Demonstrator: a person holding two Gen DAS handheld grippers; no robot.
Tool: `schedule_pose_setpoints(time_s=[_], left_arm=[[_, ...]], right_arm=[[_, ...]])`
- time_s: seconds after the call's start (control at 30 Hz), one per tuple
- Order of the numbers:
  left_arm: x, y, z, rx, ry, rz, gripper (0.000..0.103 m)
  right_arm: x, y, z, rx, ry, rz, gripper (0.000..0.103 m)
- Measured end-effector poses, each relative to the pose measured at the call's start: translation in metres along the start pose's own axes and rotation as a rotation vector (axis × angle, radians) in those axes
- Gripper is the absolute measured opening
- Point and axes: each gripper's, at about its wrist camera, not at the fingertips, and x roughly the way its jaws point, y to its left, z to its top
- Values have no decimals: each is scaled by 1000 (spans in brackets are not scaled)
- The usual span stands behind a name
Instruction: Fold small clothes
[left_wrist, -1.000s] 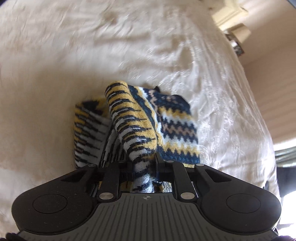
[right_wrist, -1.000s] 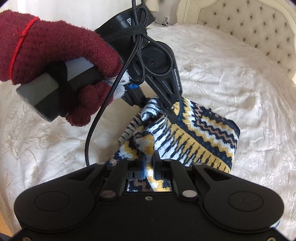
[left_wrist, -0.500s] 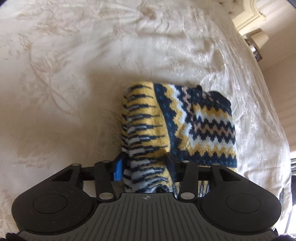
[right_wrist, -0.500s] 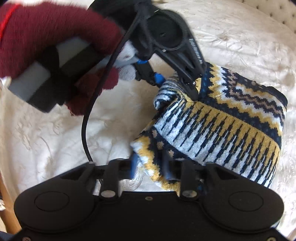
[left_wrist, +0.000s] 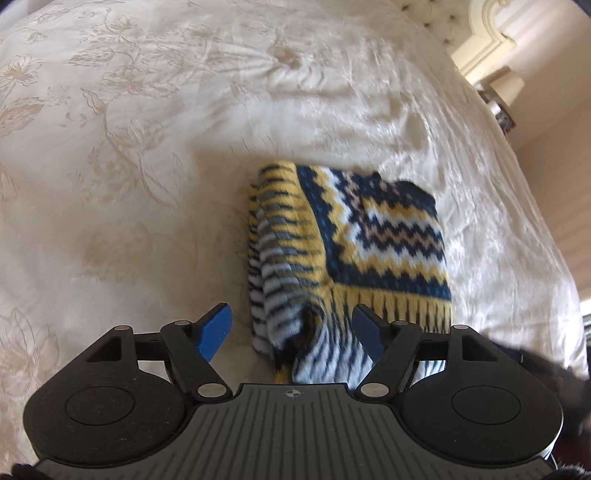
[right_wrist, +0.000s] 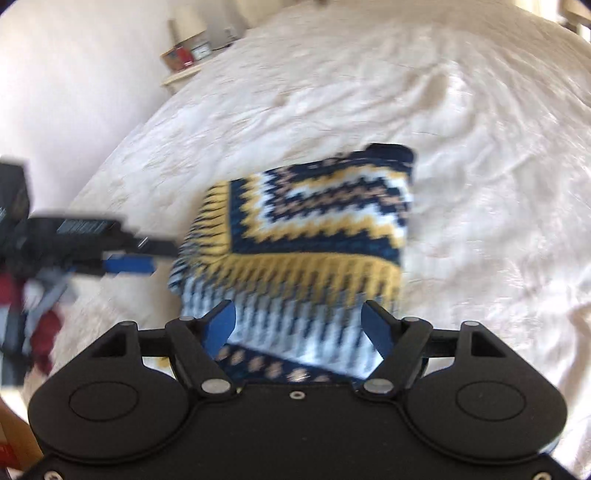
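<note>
A folded knitted garment (left_wrist: 351, 254), patterned in navy, yellow and white zigzags, is seen lying on a cream floral bedspread (left_wrist: 147, 147). The left gripper (left_wrist: 291, 328) is held over its near striped edge, the blue-padded jaws opening. The striped edge lies between the pads, but no pressure on it is observed. A lamp (left_wrist: 508, 85) is noted at the upper right.

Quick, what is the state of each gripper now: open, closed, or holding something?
Left gripper: jaws opening, pads clear of the knit lying between them, holding nothing.
Right gripper: jaws opening, knit between them but not pinched, holding nothing.
</note>
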Motion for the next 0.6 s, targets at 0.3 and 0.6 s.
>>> schedule_pose_setpoints(time_s=[0.3, 0.6], left_arm=[[10, -29, -29, 93, 46, 16, 71], [30, -17, -40, 53, 119, 56, 70]], right_arm=[[31, -44, 41, 59, -7, -105, 77], [99, -75, 65, 140, 106, -138, 82]])
